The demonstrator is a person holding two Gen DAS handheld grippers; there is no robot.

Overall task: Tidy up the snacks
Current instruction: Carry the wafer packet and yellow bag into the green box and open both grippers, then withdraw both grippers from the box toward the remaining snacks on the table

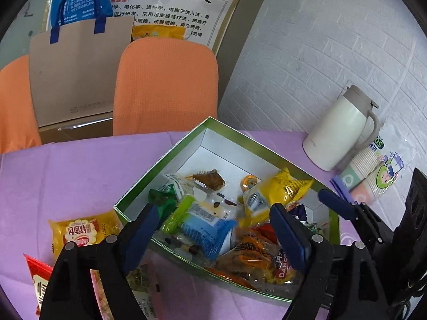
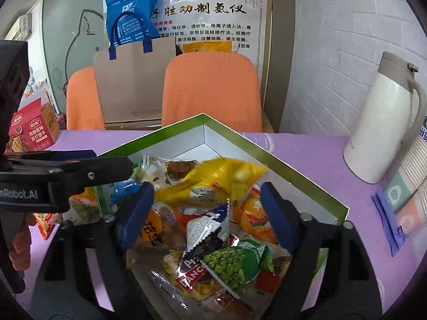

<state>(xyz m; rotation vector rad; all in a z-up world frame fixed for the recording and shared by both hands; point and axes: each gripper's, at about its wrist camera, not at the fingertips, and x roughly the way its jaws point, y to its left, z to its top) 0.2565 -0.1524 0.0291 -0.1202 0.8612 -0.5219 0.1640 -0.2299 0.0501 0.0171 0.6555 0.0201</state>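
Green-rimmed box on the purple tablecloth: heaped with mixed snack packets, far corner bare. Your left gripper and right gripper hang above it, both spread, empty. Yellow bread packet lies outside, left. White flask stands right.

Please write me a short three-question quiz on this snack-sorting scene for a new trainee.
1. True or false: the green box is empty.
2. Which item stands on the purple table cover at the far right, near the brick-pattern wall? A) a red biscuit carton B) a white thermos jug C) a blue tote bag
3. In the left wrist view, name one snack lying outside the box, to the left of the left gripper.

Key:
1. False; it holds many wrapped snacks.
2. B
3. The yellow bread packet.
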